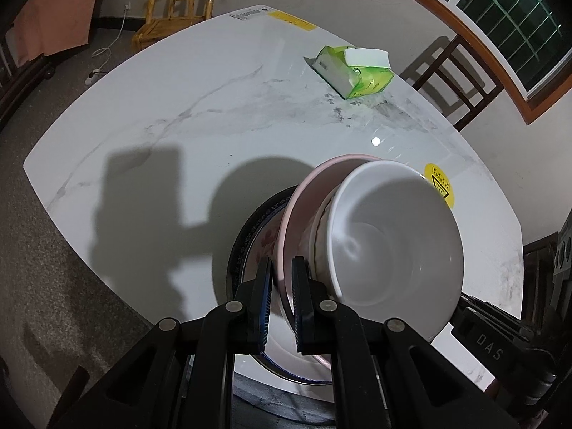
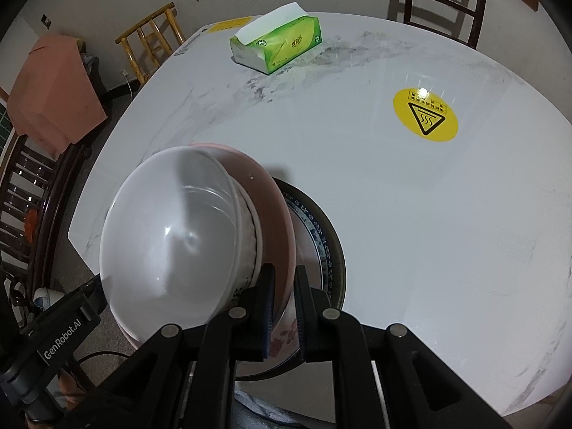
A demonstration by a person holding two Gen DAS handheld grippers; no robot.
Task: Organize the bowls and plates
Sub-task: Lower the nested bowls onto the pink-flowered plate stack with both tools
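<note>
Both wrist views, close, opposite sides, apparently share stacked bowls (image 1: pixel 393 243).

1. This is a dining room in a home: a large white marble-look dining table (image 1: pixel 186 114) fills most of both views, with a yellow hot-surface warning sticker (image 2: pixel 425 114) on its top.
2. Crockery sits on it: a white bowl (image 1: pixel 389 236) nested in a pink bowl (image 1: pixel 304 196), over a patterned plate (image 2: pixel 321 236).
3. A green tissue pack (image 2: pixel 282 44) lies at the far side.
4. Seating stands around: a dark wooden chair (image 2: pixel 443 0) by the wall and a bamboo chair (image 1: pixel 178 3).
5. A wood-framed barred window (image 1: pixel 500 10), a plain plastered wall, and a peach cloth (image 2: pixel 53 100) draped over furniture.
</note>
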